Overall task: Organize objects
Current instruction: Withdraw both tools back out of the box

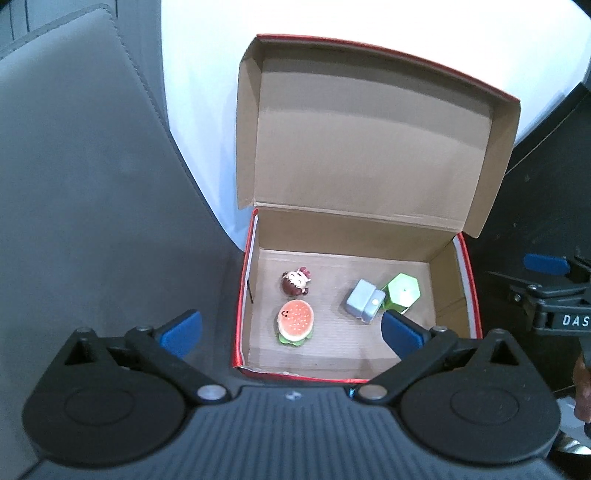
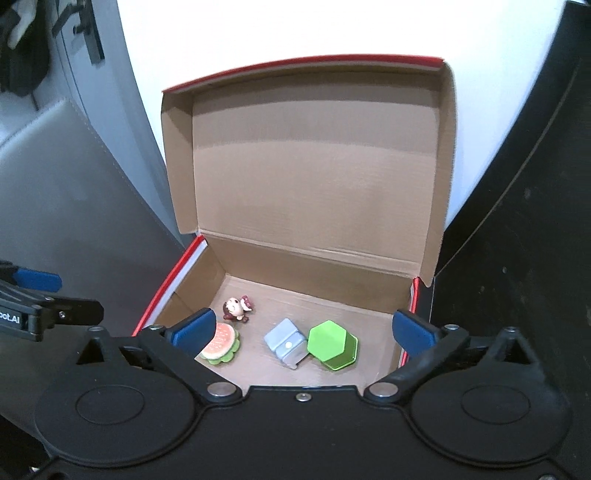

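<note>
An open red cardboard box [image 1: 436, 254] [image 2: 314, 291] with its lid standing up holds a burger toy [image 1: 295, 322] [image 2: 221, 344], a small doll figure [image 1: 295, 282] [image 2: 236, 308], a grey-blue block [image 1: 364, 300] [image 2: 286, 341] and a green hexagonal tin [image 1: 401, 290] [image 2: 332, 349]. My left gripper [image 1: 291, 330] is open and empty, hovering above the box's near left edge. My right gripper [image 2: 303, 328] is open and empty above the box's near side. Each gripper also shows at the edge of the other's view.
A grey leather-like surface [image 1: 92, 184] lies left of the box. A black surface [image 2: 517, 240] lies to its right. A white wall [image 2: 295, 29] stands behind the box lid.
</note>
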`<state>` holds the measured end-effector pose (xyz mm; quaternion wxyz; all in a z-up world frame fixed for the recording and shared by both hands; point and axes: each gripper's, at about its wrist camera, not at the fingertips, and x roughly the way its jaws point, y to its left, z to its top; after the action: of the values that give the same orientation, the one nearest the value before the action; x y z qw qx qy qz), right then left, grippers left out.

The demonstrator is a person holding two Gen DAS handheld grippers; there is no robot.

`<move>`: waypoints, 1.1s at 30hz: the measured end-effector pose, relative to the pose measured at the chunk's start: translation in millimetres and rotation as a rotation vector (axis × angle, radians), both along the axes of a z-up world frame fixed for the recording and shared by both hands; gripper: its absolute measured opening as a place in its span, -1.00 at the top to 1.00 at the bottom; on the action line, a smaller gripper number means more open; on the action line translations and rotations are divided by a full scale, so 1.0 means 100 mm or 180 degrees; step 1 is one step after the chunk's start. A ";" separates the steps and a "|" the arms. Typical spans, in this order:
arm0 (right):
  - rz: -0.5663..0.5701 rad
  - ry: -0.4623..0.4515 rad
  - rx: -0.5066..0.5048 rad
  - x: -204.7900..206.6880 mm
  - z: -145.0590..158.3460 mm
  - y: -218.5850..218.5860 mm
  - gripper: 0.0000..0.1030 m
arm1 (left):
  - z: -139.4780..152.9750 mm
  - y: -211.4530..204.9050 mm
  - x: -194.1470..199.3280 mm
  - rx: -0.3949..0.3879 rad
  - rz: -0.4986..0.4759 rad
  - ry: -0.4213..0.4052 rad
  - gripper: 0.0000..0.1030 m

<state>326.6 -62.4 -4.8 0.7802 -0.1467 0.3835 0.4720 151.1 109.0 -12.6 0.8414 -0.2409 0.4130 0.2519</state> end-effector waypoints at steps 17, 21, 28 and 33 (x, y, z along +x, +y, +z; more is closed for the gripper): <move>0.0003 0.0191 0.0118 -0.31 0.14 -0.33 -1.00 | 0.12 -0.24 -0.34 0.0025 -0.0098 -0.0206 -0.99; 0.0062 0.0210 0.0132 -0.42 0.16 -0.36 -1.00 | 0.11 -0.30 -0.42 -0.0024 -0.0094 -0.0268 -0.99; 0.0107 0.0327 0.0128 -0.56 0.13 -0.42 -1.00 | 0.08 -0.43 -0.53 -0.0035 -0.0107 -0.0309 -0.99; 0.0107 0.0356 0.0108 -0.63 0.10 -0.47 -1.00 | 0.08 -0.50 -0.61 -0.0037 -0.0100 -0.0349 -0.99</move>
<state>263.1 -109.5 5.0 0.7518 -0.1133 0.4159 0.4989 89.8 59.1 -4.5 0.8652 -0.2527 0.3715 0.2227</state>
